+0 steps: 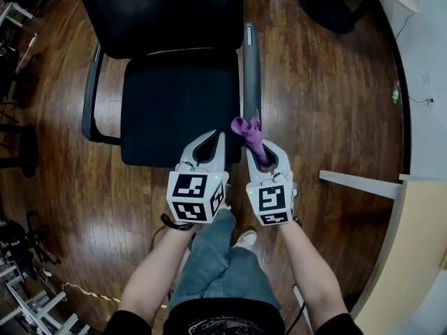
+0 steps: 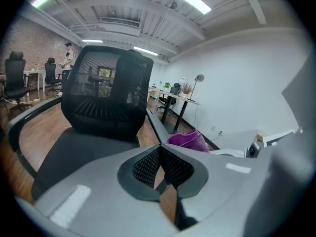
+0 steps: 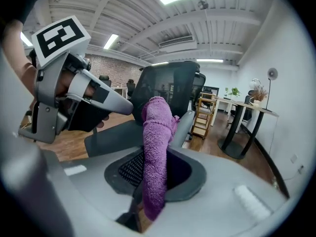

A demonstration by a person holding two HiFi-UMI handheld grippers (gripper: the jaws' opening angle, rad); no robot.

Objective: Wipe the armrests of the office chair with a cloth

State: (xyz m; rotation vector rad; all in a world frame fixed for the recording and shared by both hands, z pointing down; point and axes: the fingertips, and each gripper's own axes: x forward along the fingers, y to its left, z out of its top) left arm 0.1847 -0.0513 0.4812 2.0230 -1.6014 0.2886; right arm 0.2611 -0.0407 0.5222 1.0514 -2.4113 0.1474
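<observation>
Purple cloth [image 1: 248, 128] pinched upright in right tongs [image 1: 262, 147], near grey armrest [image 1: 251, 61]

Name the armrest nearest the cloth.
The right-hand armrest: the right gripper's cloth is at its near end; the left armrest lies across the seat.

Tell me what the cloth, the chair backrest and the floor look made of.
Cloth: purple, likely terry or microfibre; fuzzy looped nap.
Backrest: black mesh, probably synthetic; light shows through.
Floor: glossy wood or wood-look planks; grain and reflections.

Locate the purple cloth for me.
Head view, right of centre: the purple cloth is clamped in the right gripper, by the near end of the right-hand armrest.
</observation>
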